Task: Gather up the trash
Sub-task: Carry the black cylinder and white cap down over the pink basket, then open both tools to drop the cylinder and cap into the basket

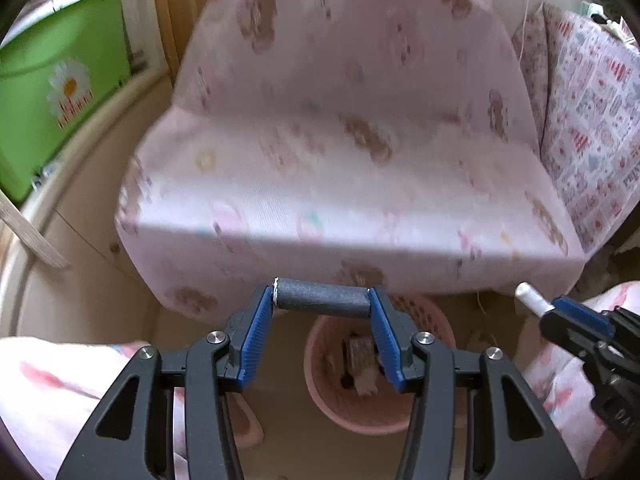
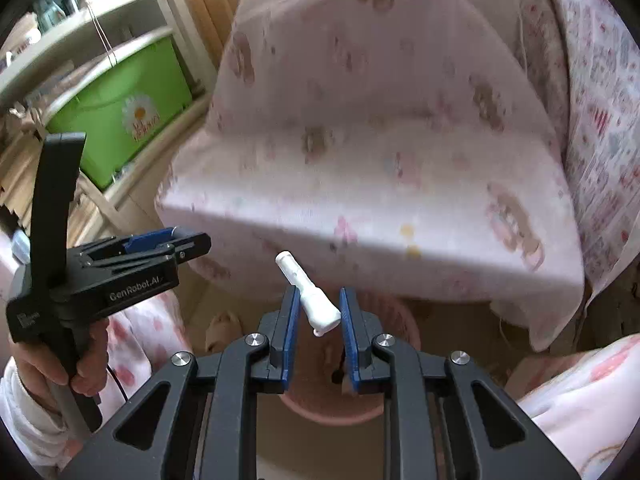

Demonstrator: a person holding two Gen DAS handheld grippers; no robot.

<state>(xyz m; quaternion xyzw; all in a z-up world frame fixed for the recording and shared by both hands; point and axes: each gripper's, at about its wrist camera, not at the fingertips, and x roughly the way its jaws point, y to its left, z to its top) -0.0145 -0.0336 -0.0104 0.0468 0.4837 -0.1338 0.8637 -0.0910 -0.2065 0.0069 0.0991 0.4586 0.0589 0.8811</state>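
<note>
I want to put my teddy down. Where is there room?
The pink sofa seat is bare from its backrest to its front edge. Below, it is crowded: left gripper, right gripper and pink trash basket.

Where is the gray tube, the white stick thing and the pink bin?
gray tube [image 1: 322, 299], left wrist view, middle of its side.
white stick thing [image 2: 316, 300], right wrist view, its thick body.
pink bin [image 1: 320, 396], left wrist view, inner wall.

Pale beige floor [image 1: 96, 280]. Directly on it: small sofa in pink animal-print fabric cover [image 1: 340, 168]; round pink perforated plastic bin [image 1: 320, 392] just in front of sofa's front edge, scraps inside.
</note>
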